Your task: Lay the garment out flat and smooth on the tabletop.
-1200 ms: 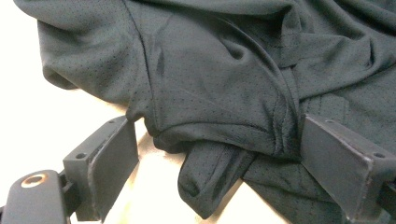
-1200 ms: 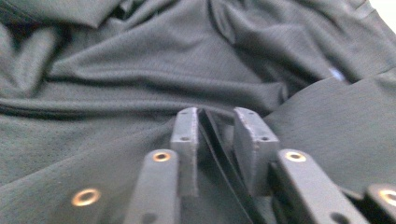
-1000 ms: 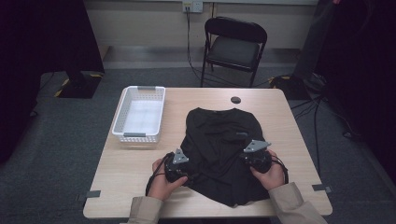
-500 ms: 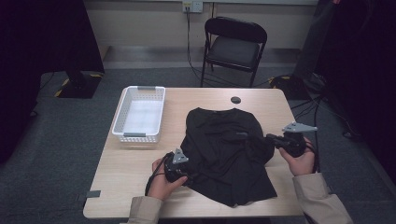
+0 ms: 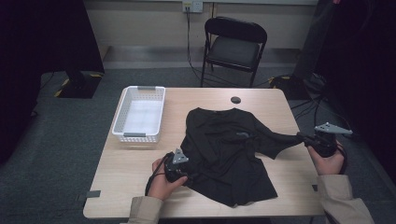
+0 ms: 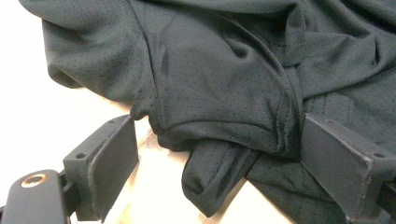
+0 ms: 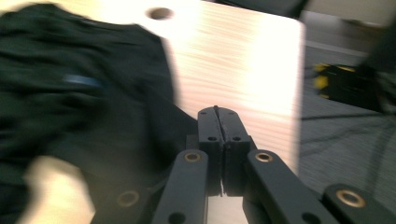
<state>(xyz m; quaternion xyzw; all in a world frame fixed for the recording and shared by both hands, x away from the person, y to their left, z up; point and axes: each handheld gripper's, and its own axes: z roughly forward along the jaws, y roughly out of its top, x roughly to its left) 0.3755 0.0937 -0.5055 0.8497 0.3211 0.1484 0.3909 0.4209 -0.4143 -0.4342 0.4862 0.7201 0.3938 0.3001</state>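
A: Black mesh, that's the shirt (image 5: 227, 151), lying on the bench (image 5: 119, 170) slightly right of the middle, collar toward the far edge, hem toward the person.

B: And one sleeve (image 5: 280, 140) is stretched out to the right, almost to the bench's edge. The right hand-held gripper (image 5: 302, 137) has it: jaws pressed tight together in the right gripper view, the dark cloth running in under them, so I read that as clamped on the sleeve tip.

A: The left hand-held gripper (image 5: 187, 170) sits at the near left corner of the shirt. In the left gripper view its jaws stand wide apart, with a bunched fold of hem (image 6: 219, 172) lying between them, not pinched.

B: So how far along, would you say?

A: Early, by my reckoning. The body looks roughly flat but rumpled, one sleeve is drawn out, the other side is tucked in somewhere. No fold is made yet.

B: The white basket (image 5: 140, 114) stands empty off to the left, well apart from the shirt. If that's where it ends up, smoothing, folding and carrying all remain.

A: Small dark disc (image 5: 236, 99) by the far edge, untouched.
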